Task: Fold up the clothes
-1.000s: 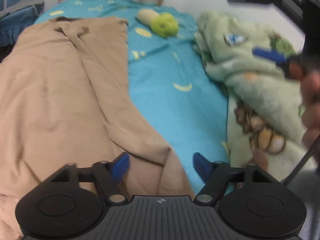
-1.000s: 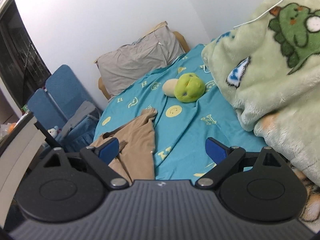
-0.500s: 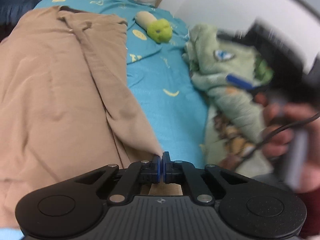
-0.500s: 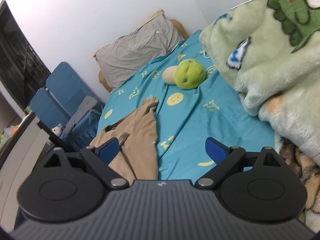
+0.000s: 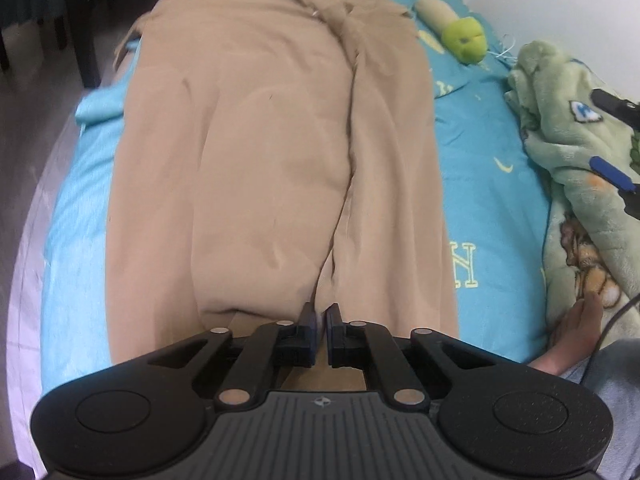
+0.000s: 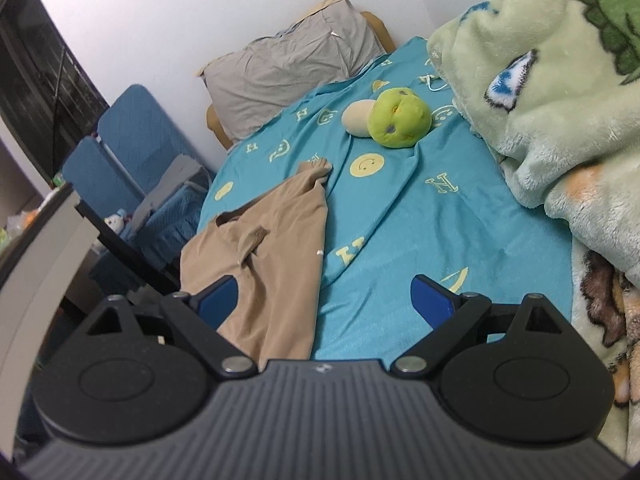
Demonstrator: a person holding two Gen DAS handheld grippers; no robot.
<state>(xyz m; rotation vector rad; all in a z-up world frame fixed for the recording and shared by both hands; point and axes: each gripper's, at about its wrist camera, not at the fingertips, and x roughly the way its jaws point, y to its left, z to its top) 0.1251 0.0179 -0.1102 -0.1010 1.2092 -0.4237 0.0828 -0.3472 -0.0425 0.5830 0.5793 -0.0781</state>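
A tan garment (image 5: 272, 152) lies spread lengthwise on the turquoise bed sheet (image 5: 480, 168). My left gripper (image 5: 320, 322) is shut on the garment's near hem, with cloth pinched between the blue pads. The garment also shows in the right wrist view (image 6: 272, 248), with a fold running along it. My right gripper (image 6: 326, 300) is open and empty, above the sheet to the right of the garment. One of its blue fingers (image 5: 612, 174) shows at the right edge of the left wrist view.
A green plush blanket (image 6: 552, 92) is heaped along the right side of the bed. A green and beige stuffed toy (image 6: 394, 118) lies near a grey pillow (image 6: 292, 72). Blue chairs (image 6: 132, 148) stand at the bed's left. A bare hand (image 5: 576, 336) rests near the blanket.
My left gripper closed on the garment's near hem and has moved left, so the garment now lies straight ahead. My right gripper stayed open and drifted slightly.
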